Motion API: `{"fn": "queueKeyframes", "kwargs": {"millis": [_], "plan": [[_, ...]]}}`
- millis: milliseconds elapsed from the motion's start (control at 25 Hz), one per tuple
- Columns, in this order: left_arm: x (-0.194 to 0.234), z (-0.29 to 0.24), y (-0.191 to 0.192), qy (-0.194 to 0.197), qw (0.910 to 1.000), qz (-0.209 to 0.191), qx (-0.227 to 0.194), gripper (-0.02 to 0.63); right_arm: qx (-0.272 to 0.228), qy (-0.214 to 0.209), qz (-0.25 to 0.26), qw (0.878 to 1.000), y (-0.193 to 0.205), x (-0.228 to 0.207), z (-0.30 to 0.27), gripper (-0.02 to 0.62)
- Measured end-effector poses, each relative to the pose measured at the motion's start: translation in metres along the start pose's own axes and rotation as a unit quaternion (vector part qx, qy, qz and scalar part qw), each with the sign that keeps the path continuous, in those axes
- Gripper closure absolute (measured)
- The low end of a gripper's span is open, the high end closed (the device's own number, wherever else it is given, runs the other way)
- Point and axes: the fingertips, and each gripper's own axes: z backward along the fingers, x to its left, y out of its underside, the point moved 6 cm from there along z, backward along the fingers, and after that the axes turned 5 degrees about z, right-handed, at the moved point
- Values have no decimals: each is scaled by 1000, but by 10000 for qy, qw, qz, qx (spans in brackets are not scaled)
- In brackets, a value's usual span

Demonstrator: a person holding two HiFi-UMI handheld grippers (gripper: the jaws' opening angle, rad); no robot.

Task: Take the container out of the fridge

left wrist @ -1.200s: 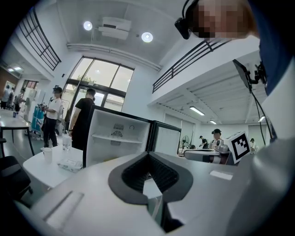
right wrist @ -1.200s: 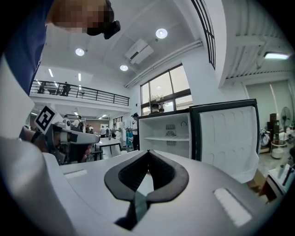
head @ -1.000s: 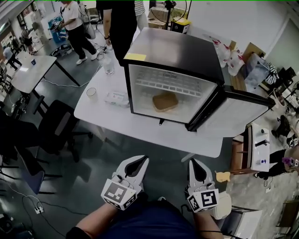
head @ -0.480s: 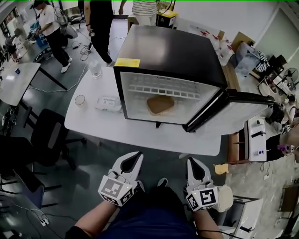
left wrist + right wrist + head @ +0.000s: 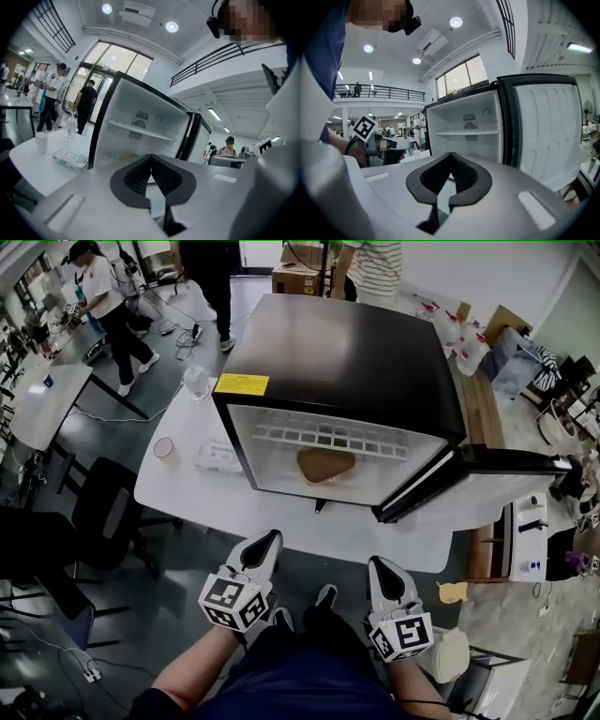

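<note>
**While the fridge stands open, both tongs wait shut**

Since the left gripper (image 5: 268,540) and the right gripper (image 5: 378,564) sit low in the head view with jaws pressed together on nothing, the reach looks not yet begun. Both point up the frame toward the fridge (image 5: 337,343), well apart from it, across the near edge of the table (image 5: 187,498).

The door (image 5: 487,460) is already swung out to the right, so the step in hand is the approach. Next, one gripper needs to travel to the opening, spread its jaws and slip in under the wire shelf (image 5: 323,439).

Only the head view shows the container (image 5: 325,465): tan, lying on the fridge floor at frame centre, below that shelf. In both gripper views each gripper's own body hides the fridge floor, so I cannot make the container out there. They give the back wall's fan grille (image 5: 469,125) instead. The left gripper view also catches a cup (image 5: 41,141) and a packet (image 5: 69,158) at lower left.
</note>
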Motion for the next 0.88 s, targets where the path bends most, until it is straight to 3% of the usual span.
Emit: {"fn": "queueKeyframes", "kwargs": {"millis": [280, 520, 600, 720, 880], "plan": [[10, -62, 9, -98, 9977, 624, 260, 601, 198, -576, 62, 9981, 2, -30, -21, 591], [31, -109, 29, -420, 9857, 1473, 696, 600, 301, -844, -7, 9960, 7, -46, -34, 591], [39, -124, 39, -396, 9737, 2129, 706, 600, 341, -820, -26, 9960, 9, -51, -36, 591], [55, -143, 55, -393, 9484, 3063, 724, 600, 429, -655, -118, 9969, 13, -56, -40, 591], [79, -163, 71, -464, 9272, 3597, 931, 601, 507, -417, -291, 9974, 22, -50, -40, 591]]}}
